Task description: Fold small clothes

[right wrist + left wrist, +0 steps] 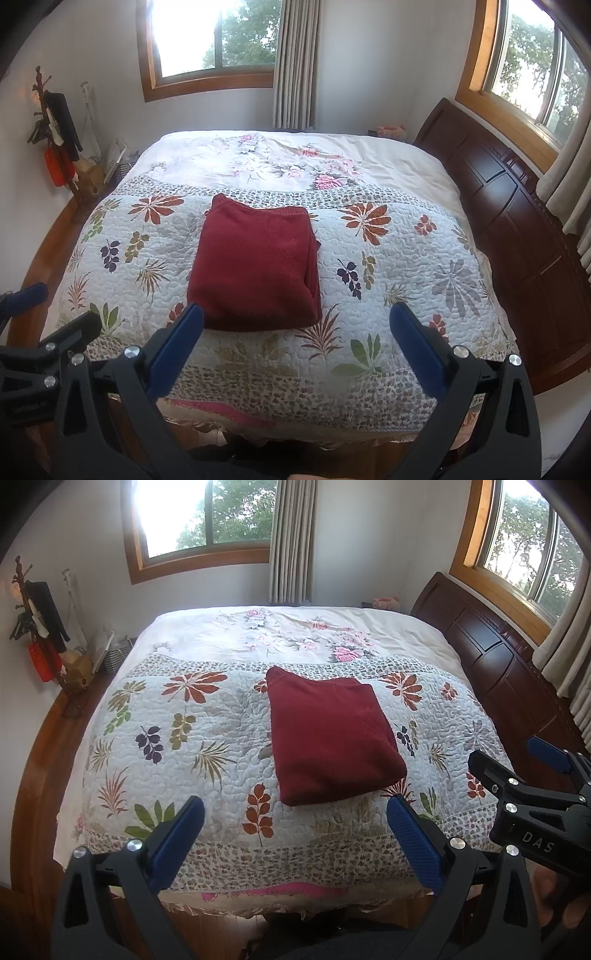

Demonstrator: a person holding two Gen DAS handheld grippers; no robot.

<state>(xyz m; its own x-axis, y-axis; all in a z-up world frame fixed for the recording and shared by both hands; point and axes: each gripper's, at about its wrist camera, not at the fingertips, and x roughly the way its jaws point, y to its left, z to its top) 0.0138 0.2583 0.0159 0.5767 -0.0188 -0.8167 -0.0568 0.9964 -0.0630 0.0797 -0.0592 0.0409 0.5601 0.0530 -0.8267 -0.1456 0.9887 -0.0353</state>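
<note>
the red garment [332,738] lies on the leaf-print quilt [184,738] of the bed [424,631], near the middle of the quilt and a little toward the foot edge. it is already a compact, squarish bundle with several layers showing along its right side, its nearest edge rounded like a fold and its far left corner poking out slightly.

the left gripper [295,834] hovers off the foot of the bed, short of the garment's near edge, jaws spread wide and empty. the right gripper [297,339] hangs just beside it on the right, also in front of the garment's near edge, jaws likewise wide apart with nothing between them. neither touches the cloth.

judging by the tidy shape, the folding of this piece looks finished or nearly so, and the step in hand reads as the pause after release. if anything is left, the next move would call for either a light press to flatten the top layer and tuck in that stray far corner, or turning to another garment; no other clothes show on the quilt.
</note>
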